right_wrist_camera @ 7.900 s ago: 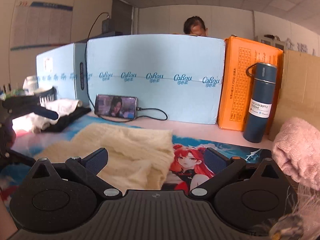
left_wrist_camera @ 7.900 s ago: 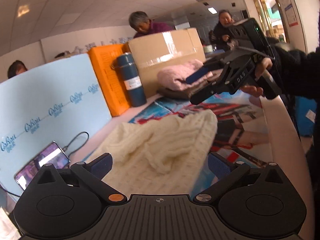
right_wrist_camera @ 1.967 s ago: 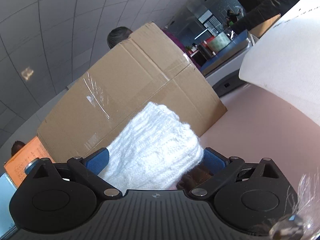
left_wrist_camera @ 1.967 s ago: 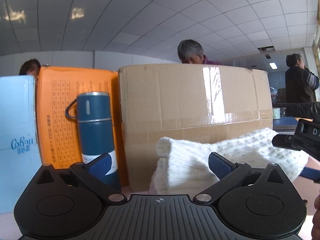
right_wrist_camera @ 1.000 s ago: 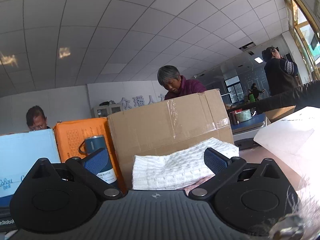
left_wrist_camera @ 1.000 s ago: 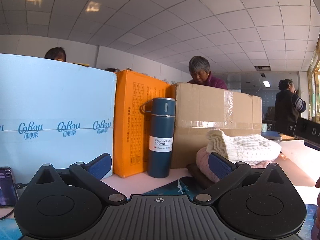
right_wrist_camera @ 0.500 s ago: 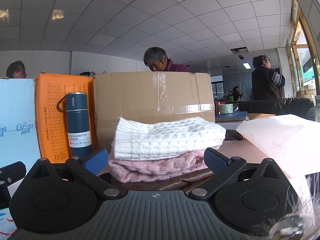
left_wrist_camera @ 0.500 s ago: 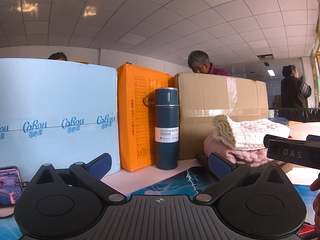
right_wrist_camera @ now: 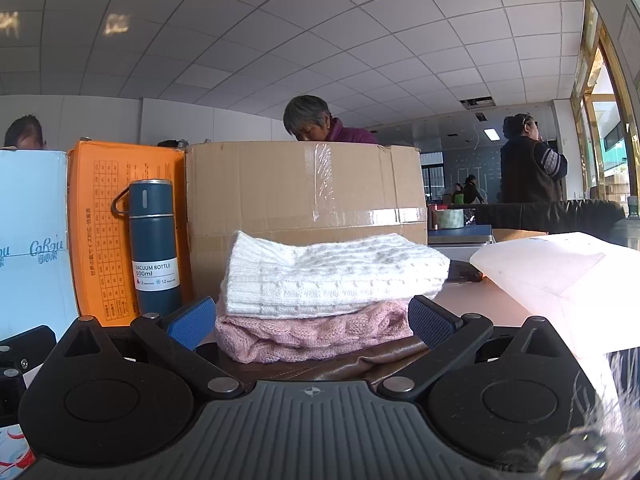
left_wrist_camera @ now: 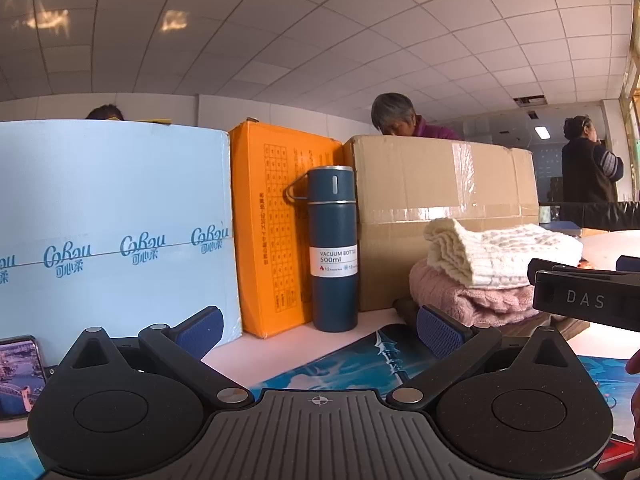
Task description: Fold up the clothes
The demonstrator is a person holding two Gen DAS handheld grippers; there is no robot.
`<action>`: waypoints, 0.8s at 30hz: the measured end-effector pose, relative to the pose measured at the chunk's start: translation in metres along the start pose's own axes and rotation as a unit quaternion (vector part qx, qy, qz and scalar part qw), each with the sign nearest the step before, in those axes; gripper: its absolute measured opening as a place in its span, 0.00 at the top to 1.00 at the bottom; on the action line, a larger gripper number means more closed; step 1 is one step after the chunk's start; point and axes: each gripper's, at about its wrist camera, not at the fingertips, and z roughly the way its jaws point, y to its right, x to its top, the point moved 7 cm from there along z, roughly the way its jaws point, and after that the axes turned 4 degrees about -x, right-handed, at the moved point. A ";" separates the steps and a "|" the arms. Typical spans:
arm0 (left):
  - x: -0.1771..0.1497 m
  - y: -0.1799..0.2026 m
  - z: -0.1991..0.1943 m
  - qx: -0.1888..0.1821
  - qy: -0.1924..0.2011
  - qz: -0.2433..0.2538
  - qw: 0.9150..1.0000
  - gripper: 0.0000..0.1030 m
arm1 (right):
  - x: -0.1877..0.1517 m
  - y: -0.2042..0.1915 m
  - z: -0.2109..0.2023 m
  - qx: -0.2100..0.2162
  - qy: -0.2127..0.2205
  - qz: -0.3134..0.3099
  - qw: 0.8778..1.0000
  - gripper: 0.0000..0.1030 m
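A folded white knit sweater (right_wrist_camera: 328,276) lies on top of a folded pink knit sweater (right_wrist_camera: 316,338), which rests on a brown garment (right_wrist_camera: 384,360). The stack also shows in the left wrist view, white (left_wrist_camera: 500,254) over pink (left_wrist_camera: 468,294). My right gripper (right_wrist_camera: 310,326) is open and empty, just in front of the stack. My left gripper (left_wrist_camera: 318,330) is open and empty, further back and left of the stack. The right gripper's body (left_wrist_camera: 588,300) crosses the left wrist view at the right.
A blue vacuum bottle (right_wrist_camera: 154,244), an orange box (right_wrist_camera: 96,232), a cardboard box (right_wrist_camera: 304,200) and a light blue panel (left_wrist_camera: 112,224) line the back. A phone (left_wrist_camera: 18,376) lies at left. A printed mat (left_wrist_camera: 348,364) covers the table. White paper (right_wrist_camera: 568,276) sits at right.
Both grippers carried the folded white sweater onto the pink one, let it go and drew back. Over the last half second they have hardly moved.
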 end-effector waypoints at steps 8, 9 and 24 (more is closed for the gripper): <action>-0.001 -0.001 0.000 -0.001 -0.002 -0.002 1.000 0.00 | 0.001 0.000 0.000 0.000 0.001 0.002 1.000 0.00; -0.001 -0.001 0.000 -0.001 -0.002 -0.002 1.000 0.00 | 0.000 0.000 0.000 0.000 0.001 0.002 1.000 0.00; -0.001 0.000 0.001 -0.004 -0.004 -0.003 1.000 0.00 | 0.000 -0.001 -0.001 -0.002 0.001 0.000 1.000 0.00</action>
